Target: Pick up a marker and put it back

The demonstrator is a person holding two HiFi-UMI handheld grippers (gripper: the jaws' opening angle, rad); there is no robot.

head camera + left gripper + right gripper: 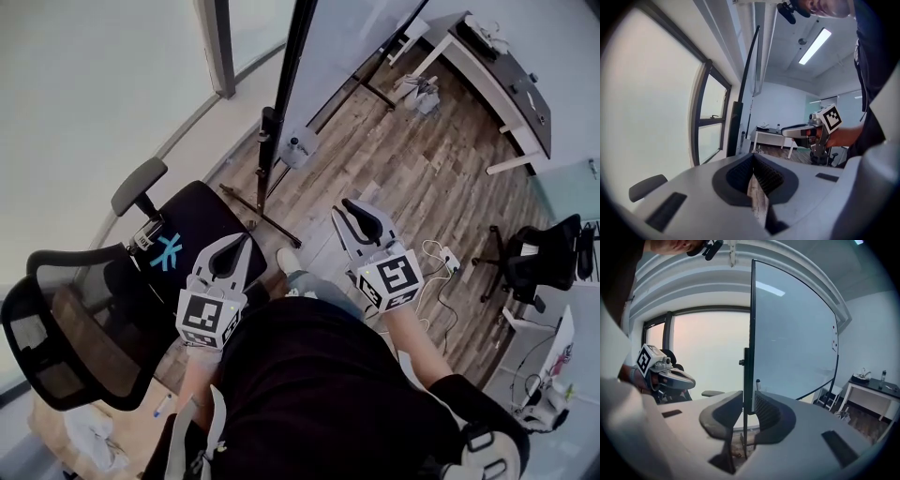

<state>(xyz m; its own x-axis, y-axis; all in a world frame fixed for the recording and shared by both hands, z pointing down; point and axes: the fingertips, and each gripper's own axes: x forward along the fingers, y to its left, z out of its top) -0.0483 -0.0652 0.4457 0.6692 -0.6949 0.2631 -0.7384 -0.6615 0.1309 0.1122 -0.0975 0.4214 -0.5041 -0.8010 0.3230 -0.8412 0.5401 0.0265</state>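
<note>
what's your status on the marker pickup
Left hand-held gripper shut, empty; right hand-held gripper open, empty. No marker gripped. Black mesh office chair close at left.

A floor (pixel 412 159) of wood planks is seen under a tall whiteboard (pixel 792 333) held on a black stand. A black mesh-backed office chair (pixel 84 319) is placed near a dark-framed window (pixel 710 122). A dark-topped desk (pixel 506 84) on white legs is set well apart. The ceiling is lit by a strip light (pixel 814 46).
</note>
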